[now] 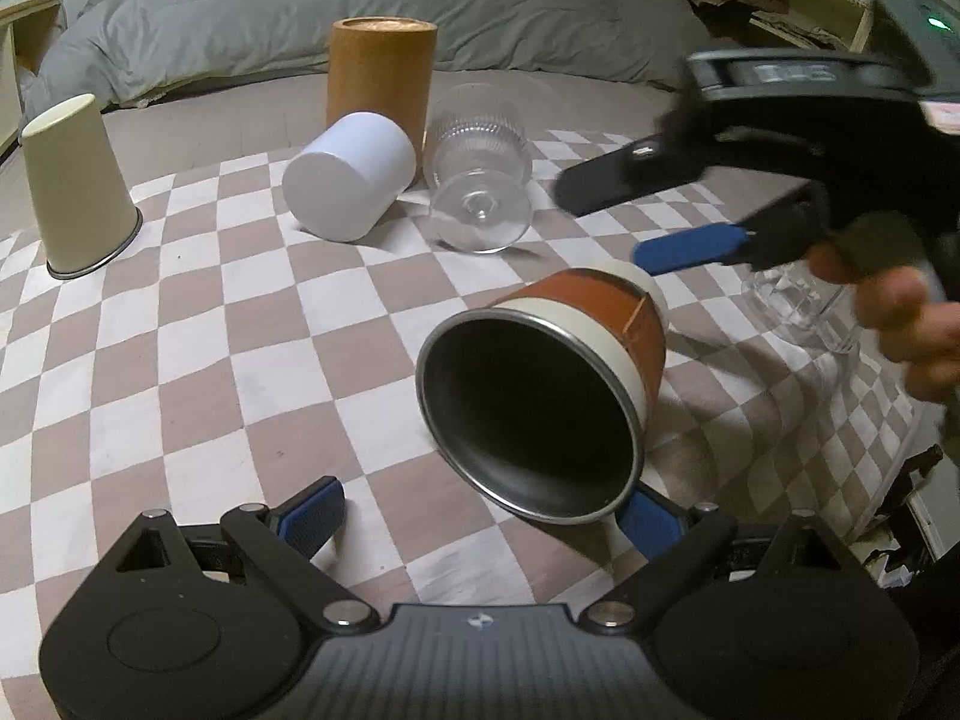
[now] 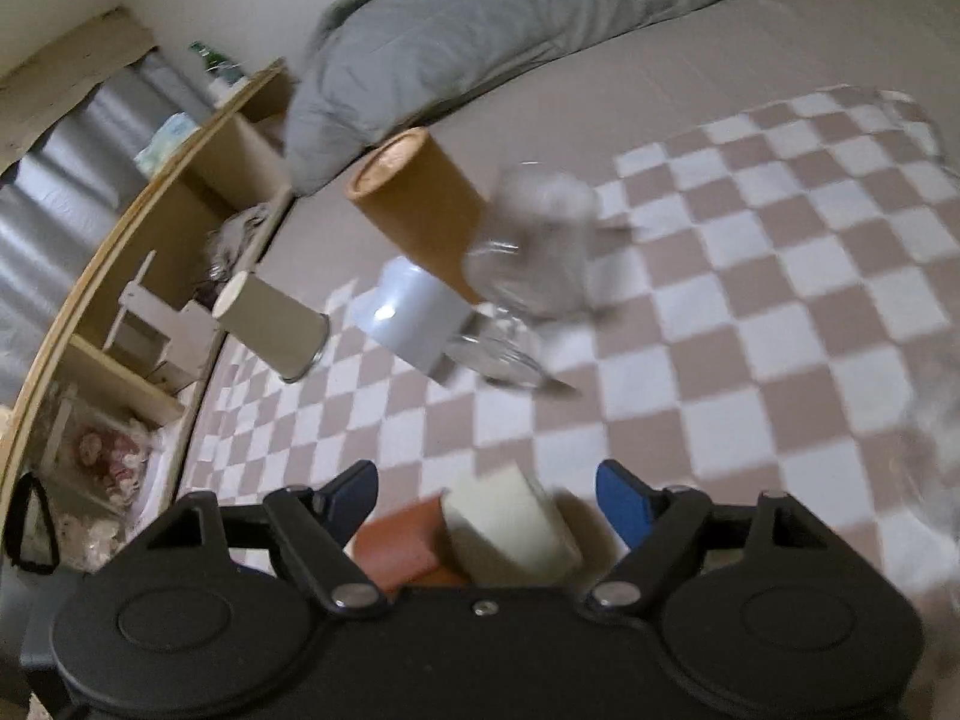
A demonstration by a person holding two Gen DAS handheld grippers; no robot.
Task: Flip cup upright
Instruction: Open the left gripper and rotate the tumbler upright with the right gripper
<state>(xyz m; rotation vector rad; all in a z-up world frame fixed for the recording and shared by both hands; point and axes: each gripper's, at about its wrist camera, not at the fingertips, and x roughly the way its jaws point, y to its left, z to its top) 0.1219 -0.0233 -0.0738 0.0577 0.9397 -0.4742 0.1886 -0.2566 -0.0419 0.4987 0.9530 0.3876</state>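
Note:
A cream cup with a rust-brown sleeve (image 1: 558, 384) lies on its side on the checkered cloth (image 1: 210, 360), its dark mouth facing my left wrist camera. My left gripper (image 1: 480, 519) is open; the cup's rim lies just ahead of its fingers, closer to the right one. My right gripper (image 1: 606, 222) is open and hovers just above and behind the cup's base. In the right wrist view the cup's cream base (image 2: 510, 531) sits between the open right gripper (image 2: 492, 501) fingers, not gripped.
A white cup (image 1: 351, 174) and a stemmed glass (image 1: 480, 180) lie on their sides behind. A brown cylinder (image 1: 381, 78) and an upside-down cream cup (image 1: 75, 186) stand there. Another glass (image 1: 798, 306) is at right. A grey duvet (image 1: 390, 0) lies beyond.

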